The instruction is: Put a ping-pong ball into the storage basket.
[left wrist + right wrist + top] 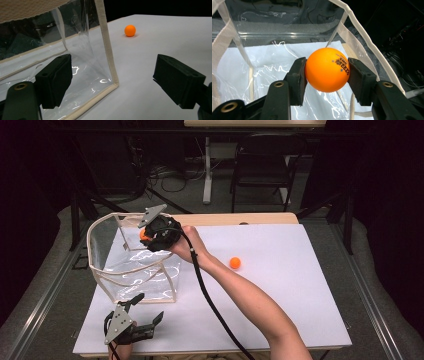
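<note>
The right claw (327,72) has an orange ball (327,69) pinched squarely between its two black jaws, one pad on each side, printed lettering showing on the ball's right face. From the high view that right claw (150,236) hangs over the open top of the clear bag (100,265), at its far right corner, with the held ball (143,234) just inside the cream-trimmed rim and above the bag's floor. Looking down past the ball, the bag's bottom shows crinkled plastic over the white surface (280,290); I can't make out anything lying in it.

Over on the near left, the left claw (146,309) sits low by the near edge of the surface, jaws spread wide with nothing between them. Its own view puts the bag's near right corner (110,62) just ahead of it. A second orange ball (235,263) rests loose on the surface to the right of the bag, well apart from both claws.
</note>
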The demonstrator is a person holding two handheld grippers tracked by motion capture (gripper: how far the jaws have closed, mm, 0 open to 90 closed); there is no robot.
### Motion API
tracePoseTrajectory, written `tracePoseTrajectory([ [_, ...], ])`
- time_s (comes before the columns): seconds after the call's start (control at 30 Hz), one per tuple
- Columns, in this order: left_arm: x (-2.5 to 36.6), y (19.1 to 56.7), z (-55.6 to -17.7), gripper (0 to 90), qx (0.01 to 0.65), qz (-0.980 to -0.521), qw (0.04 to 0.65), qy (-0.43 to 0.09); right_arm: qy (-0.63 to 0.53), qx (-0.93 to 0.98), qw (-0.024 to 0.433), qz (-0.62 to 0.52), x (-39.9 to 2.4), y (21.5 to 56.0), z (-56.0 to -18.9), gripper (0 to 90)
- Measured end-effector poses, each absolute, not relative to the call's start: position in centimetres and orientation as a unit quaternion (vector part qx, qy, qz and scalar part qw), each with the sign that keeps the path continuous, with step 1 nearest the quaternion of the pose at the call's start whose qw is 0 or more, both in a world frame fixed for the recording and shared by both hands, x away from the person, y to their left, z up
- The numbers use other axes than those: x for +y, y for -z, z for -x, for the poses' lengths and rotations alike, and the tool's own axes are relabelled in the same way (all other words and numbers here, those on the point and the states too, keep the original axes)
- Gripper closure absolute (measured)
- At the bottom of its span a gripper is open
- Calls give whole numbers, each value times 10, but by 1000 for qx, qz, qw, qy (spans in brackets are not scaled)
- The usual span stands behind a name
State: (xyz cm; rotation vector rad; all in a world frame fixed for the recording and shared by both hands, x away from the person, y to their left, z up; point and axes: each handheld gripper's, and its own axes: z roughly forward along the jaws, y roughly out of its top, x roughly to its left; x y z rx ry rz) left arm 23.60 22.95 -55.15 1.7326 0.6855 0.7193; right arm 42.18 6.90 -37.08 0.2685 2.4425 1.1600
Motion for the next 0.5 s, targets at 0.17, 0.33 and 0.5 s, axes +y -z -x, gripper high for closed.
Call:
tracePoseTrajectory([
  [0.17,229,551,-236,156,287,-730,541,-303,-407,884,212,-92,70,370,-421,512],
  [0.33,229,551,-236,156,288,-730,542,-302,-394,890,211,-89,73,370,-421,512],
  [0.5,230,551,-235,156,289,-729,542,-303,-387,895,207,-85,76,372,-421,512],
])
